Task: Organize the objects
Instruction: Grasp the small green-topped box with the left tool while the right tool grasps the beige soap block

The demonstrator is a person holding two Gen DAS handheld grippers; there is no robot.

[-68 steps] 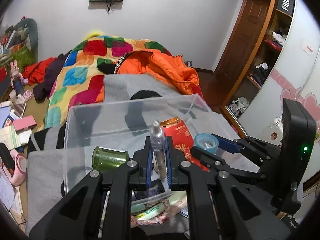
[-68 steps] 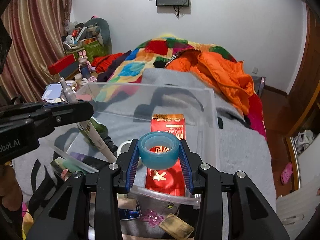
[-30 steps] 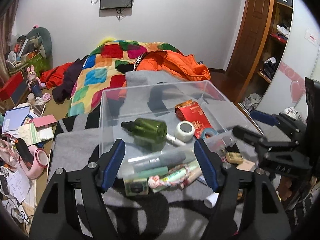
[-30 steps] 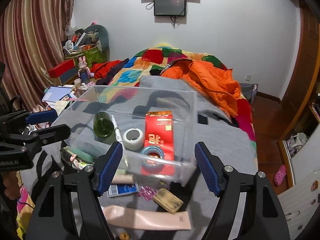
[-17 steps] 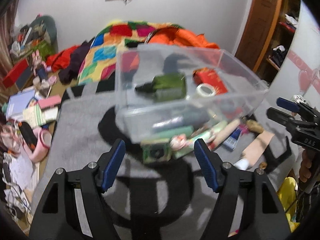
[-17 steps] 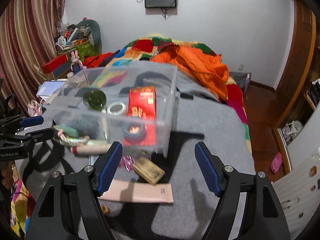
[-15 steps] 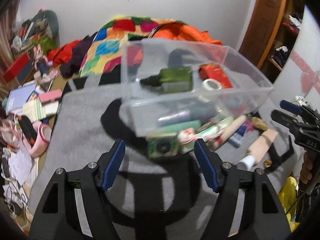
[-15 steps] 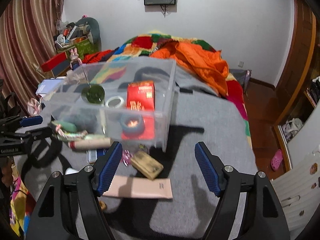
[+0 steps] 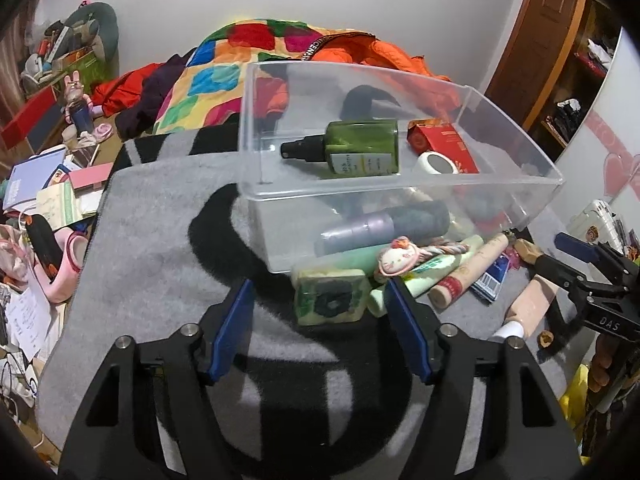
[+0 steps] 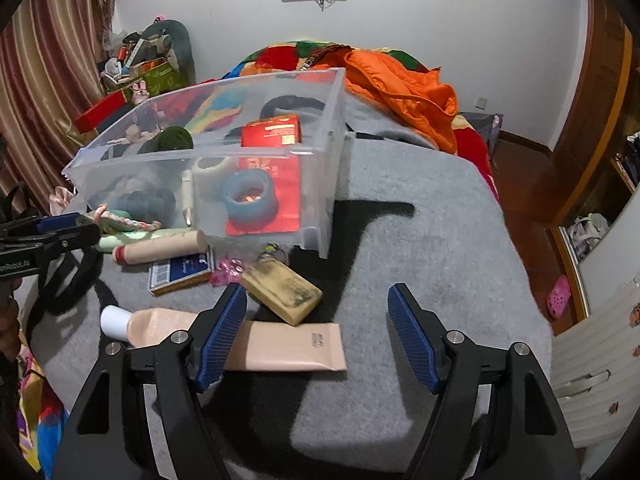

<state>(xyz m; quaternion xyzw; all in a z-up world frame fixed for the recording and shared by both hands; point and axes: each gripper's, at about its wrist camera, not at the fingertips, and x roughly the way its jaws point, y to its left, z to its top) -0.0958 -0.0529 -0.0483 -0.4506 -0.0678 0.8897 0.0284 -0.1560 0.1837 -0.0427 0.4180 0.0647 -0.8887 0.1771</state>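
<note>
A clear plastic bin (image 9: 520,128) (image 10: 336,120) stands on the grey blanket. It holds a green spray bottle (image 9: 352,146), a red packet (image 10: 272,130), a white tape roll (image 9: 435,163) and a blue tape roll (image 10: 250,194). Loose items lie by its near wall: a green case (image 9: 330,298), a pink cat charm (image 9: 396,260), a tan tube (image 10: 156,252), a blue card box (image 10: 180,270), a yellowish bar (image 10: 282,292) and a beige tube (image 10: 280,346). My left gripper (image 9: 318,328) is open and empty just before the green case. My right gripper (image 10: 316,336) is open and empty above the beige tube.
A bed with a patchwork quilt (image 9: 224,76) and an orange jacket (image 10: 400,84) lies behind the bin. Clutter of books and toys (image 9: 48,184) covers the floor at left. A wooden door (image 9: 548,36) and shelves are at right.
Both grippers let go of their items into the bin, opened, and drew back and down. The loose items in front of the bin now sit closer in both views.
</note>
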